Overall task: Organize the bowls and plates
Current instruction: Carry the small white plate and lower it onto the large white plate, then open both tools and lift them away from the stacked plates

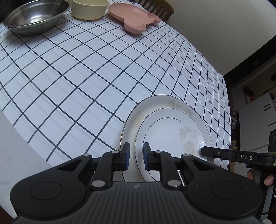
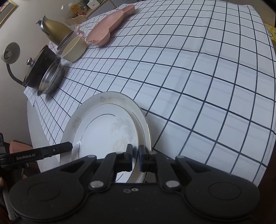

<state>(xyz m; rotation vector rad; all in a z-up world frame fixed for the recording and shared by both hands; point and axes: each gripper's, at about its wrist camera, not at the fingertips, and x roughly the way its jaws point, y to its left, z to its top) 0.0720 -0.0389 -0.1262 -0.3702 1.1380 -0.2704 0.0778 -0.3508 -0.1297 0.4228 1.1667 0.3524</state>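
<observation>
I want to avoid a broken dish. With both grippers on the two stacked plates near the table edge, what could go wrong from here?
1. The left gripper and right gripper pinch only thin rims, so the smooth plates could slip out.
2. The small plate lies loose on the large plate; a tilt may slide it off.
3. The stack sits by the table edge, so a slip could drop it to the floor.

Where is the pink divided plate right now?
The pink divided plate sits at the far edge of the checked tablecloth, just right of the cream bowl in the left wrist view.
</observation>
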